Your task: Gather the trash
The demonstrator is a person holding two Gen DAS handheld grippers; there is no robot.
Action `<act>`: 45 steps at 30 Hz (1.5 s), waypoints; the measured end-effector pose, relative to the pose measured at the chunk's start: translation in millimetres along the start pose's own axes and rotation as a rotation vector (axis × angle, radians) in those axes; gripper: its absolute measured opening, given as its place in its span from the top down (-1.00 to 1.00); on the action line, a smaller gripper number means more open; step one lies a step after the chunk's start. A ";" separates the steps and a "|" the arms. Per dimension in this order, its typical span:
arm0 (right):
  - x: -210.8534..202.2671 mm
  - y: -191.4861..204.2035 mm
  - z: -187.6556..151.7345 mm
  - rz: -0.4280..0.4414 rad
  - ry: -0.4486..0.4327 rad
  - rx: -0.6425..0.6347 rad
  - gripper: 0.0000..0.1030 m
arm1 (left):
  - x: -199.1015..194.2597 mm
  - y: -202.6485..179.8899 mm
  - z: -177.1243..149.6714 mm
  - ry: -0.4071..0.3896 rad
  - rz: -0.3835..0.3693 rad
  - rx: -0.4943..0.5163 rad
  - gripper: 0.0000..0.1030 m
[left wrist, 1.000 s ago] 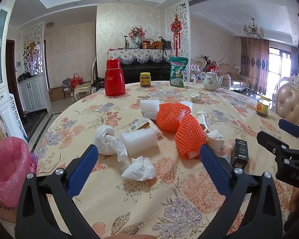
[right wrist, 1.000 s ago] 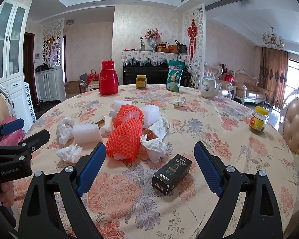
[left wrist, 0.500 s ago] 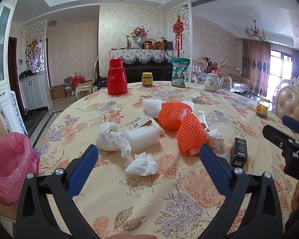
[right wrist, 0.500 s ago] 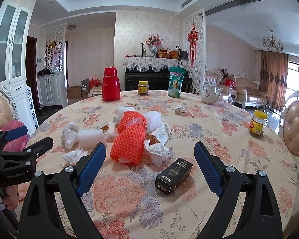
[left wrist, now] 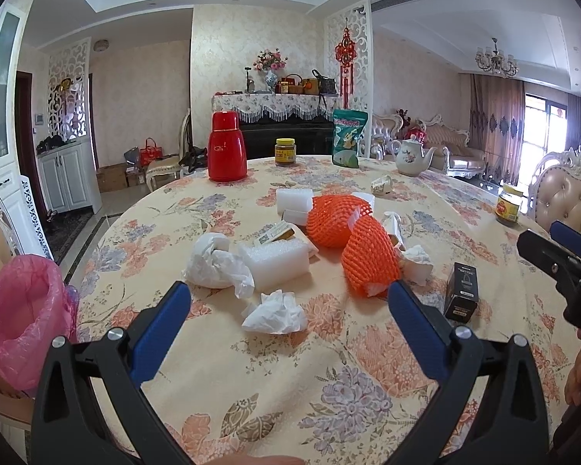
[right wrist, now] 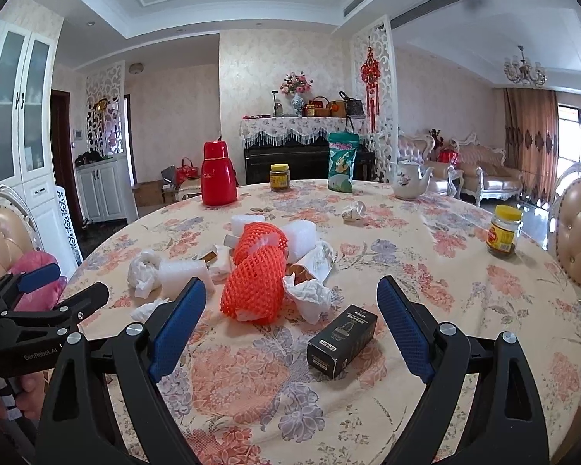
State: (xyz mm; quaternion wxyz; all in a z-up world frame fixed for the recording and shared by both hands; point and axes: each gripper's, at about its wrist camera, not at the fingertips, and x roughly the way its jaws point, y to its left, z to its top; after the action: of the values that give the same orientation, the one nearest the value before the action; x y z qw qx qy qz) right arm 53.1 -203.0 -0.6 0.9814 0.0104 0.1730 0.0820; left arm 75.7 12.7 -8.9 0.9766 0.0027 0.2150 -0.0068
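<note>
Here, the left gripper [left wrist: 286,310] and right gripper [right wrist: 290,306] are hovering spread wide, grasping nothing, above the floral tablecloth [left wrist: 290,379]. Crumpled tissue [left wrist: 275,313], orange foam netting [left wrist: 370,261] and a black box [right wrist: 342,341] are lying mid-table; a pink-lined bin [left wrist: 17,317] is standing beside the table.

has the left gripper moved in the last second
Yes. In the right wrist view the left gripper has risen: it now overlaps the pink bag it sat below before. Its jaws are open, as before.

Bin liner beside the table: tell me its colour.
Pink, translucent plastic. The bin liner shows best in the left wrist view, at the table's left edge.
</note>
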 end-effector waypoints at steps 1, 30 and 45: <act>-0.5 -0.3 -0.3 0.002 -0.001 0.003 -0.64 | 0.0 -0.1 0.0 -0.001 0.001 0.000 -0.92; 24.3 -10.1 -13.9 0.026 0.059 0.044 -0.64 | 14.4 -4.1 -5.3 0.037 0.002 -0.003 -0.92; 92.9 -26.3 -41.8 -0.124 0.341 0.073 -0.64 | 62.9 28.3 -12.5 0.149 0.042 -0.089 -0.92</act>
State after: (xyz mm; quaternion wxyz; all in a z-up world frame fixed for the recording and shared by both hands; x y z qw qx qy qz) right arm 129.1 -213.9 -72.6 0.9401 0.0214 0.3400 0.0153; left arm 127.9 40.3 -46.6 0.9570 -0.0359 0.2868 0.0237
